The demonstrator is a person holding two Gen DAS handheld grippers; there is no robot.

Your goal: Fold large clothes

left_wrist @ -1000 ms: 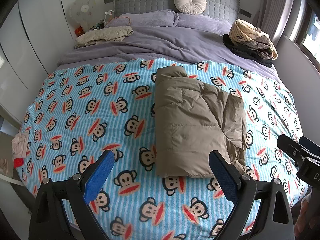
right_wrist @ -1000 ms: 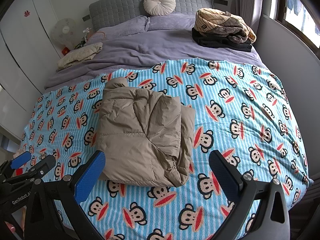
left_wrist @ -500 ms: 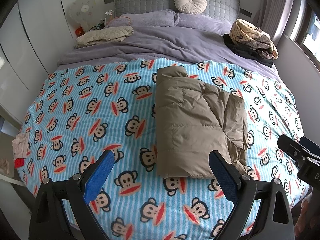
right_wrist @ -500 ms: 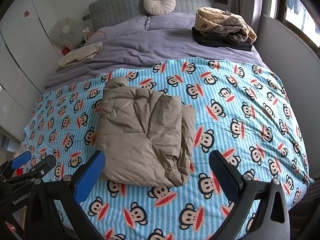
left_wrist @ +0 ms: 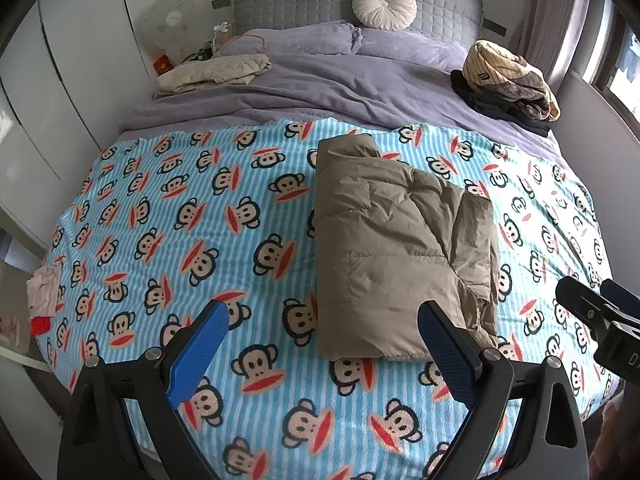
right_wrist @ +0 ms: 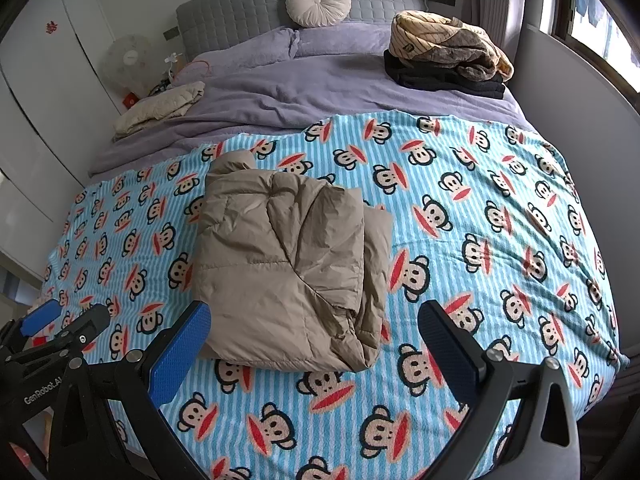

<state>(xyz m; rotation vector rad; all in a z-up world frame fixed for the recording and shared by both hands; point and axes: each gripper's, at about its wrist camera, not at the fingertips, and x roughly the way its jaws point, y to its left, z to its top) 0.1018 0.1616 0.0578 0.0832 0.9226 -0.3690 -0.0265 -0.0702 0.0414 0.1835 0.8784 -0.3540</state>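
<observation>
A tan puffer jacket (left_wrist: 400, 240) lies folded into a rough rectangle on the blue monkey-print blanket (left_wrist: 180, 220); it also shows in the right wrist view (right_wrist: 288, 264). My left gripper (left_wrist: 324, 344) is open and empty, held above the blanket's near edge just short of the jacket. My right gripper (right_wrist: 316, 348) is open and empty, also near the jacket's front edge. Each gripper shows at the side of the other's view: the right one (left_wrist: 600, 316), the left one (right_wrist: 52, 328).
A purple duvet (left_wrist: 320, 92) covers the bed's far half. A cream folded garment (left_wrist: 212, 74) lies far left, a pile of clothes (left_wrist: 508, 80) far right. A round cushion (left_wrist: 384, 6) leans on the grey headboard. White wardrobes stand left, a wall and window right.
</observation>
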